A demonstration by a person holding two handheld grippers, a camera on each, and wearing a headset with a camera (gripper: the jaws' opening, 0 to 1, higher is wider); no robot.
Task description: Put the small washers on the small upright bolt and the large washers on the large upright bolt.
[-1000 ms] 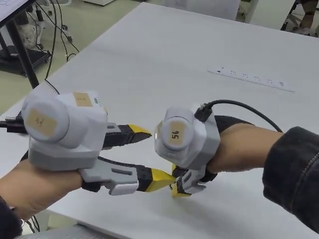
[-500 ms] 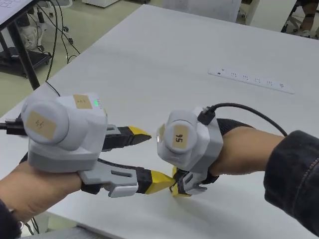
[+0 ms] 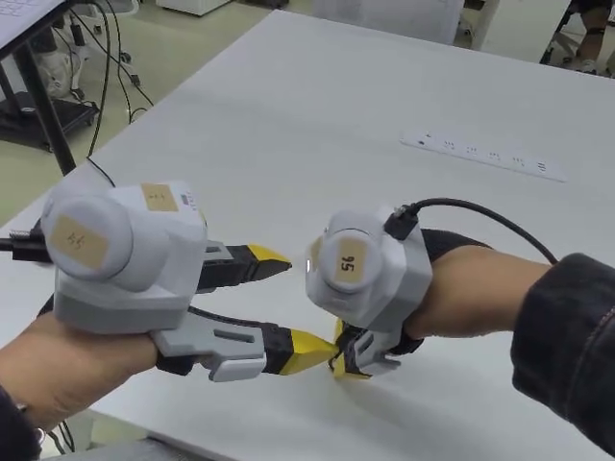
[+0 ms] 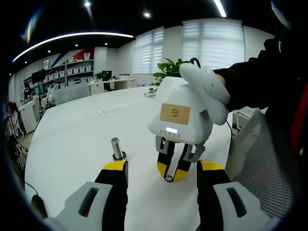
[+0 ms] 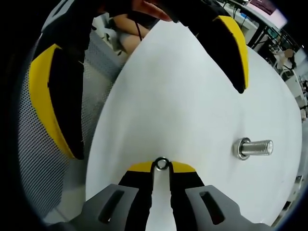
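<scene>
Here, in the head view, the left gripper [image 3: 293, 304] has its jaws spread wide. The right gripper [image 3: 351, 363] points down at the table [image 3: 288, 125] just off the left's nearer jaw tip, its own jaws drawn together. Its body hides what they hold. A power strip [image 3: 480, 154] lies well beyond both.

In the left gripper view, the bolt [image 4: 117, 148] stands upright just past the jaw on the view's left. The right gripper hangs between the spread jaws and blocks the table behind it.

In the right gripper view, the jaws pinch a washer [image 5: 162, 164] at their tips. The bolt shows off to their right, apart from the washer. The left's two jaws frame the table above.
</scene>
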